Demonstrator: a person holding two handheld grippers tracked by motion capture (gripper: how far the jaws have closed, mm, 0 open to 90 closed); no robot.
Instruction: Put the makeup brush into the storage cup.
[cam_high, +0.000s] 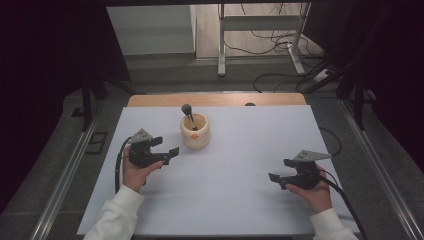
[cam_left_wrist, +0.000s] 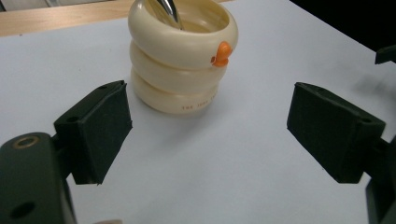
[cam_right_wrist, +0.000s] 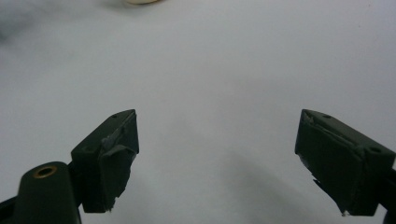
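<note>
While the right hand-held gripper waits apart and empty near the bench edge, the left hand-held gripper, jaws spread, faces the cream ringed cup just beside it, seemingly lining up to grasp.

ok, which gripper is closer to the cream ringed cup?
Left. The left gripper sits open just beside the cream cup, not touching it. The right gripper is open, far off toward the table's near right.
</note>
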